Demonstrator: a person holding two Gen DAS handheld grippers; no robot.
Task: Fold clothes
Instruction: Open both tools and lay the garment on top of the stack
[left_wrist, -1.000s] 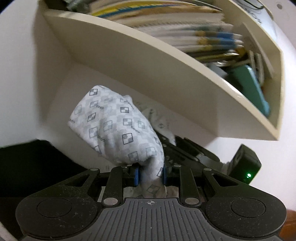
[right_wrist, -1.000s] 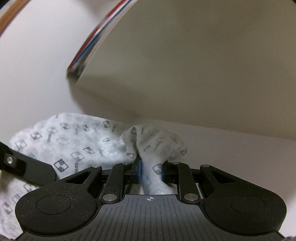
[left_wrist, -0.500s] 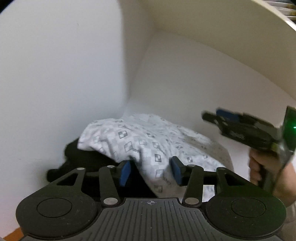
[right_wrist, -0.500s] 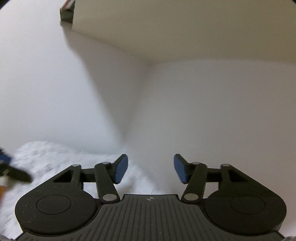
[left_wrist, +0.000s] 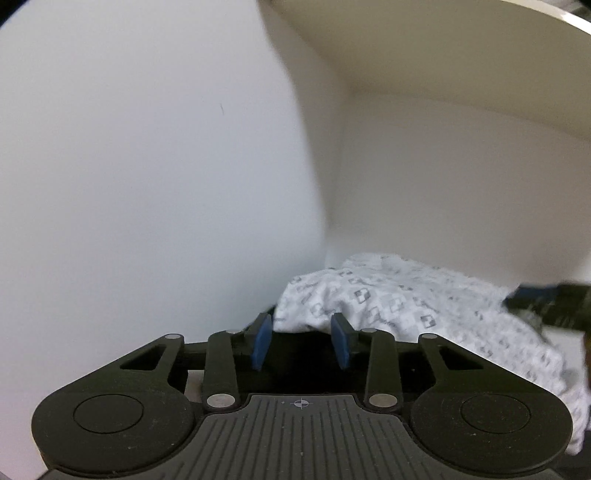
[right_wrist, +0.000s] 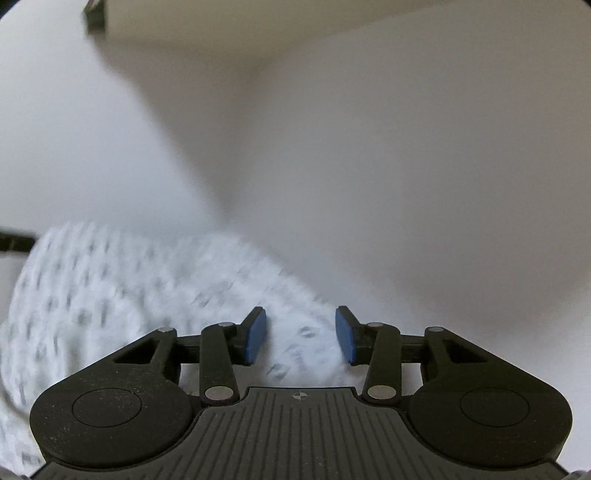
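Note:
A white garment with a grey check print (left_wrist: 417, 306) lies bunched in the corner of a white surface, on top of a dark cloth (left_wrist: 303, 345). My left gripper (left_wrist: 301, 343) stands open just in front of its near edge, nothing between the blue pads. In the right wrist view the same garment (right_wrist: 122, 291) is blurred and fills the lower left, reaching under my right gripper (right_wrist: 300, 339), which is open and holds nothing. The right gripper (left_wrist: 550, 304) also shows blurred at the right edge of the left wrist view, over the garment.
White walls meet in a corner (left_wrist: 332, 221) close behind the garment. A cream shelf underside (left_wrist: 443, 55) hangs overhead. A dark edge of the left gripper (right_wrist: 14, 240) pokes in at the left of the right wrist view.
A second ago both grippers were shut on the garment and held it up. They have let go; the garment now lies in the corner, and both grippers are open and still moving.

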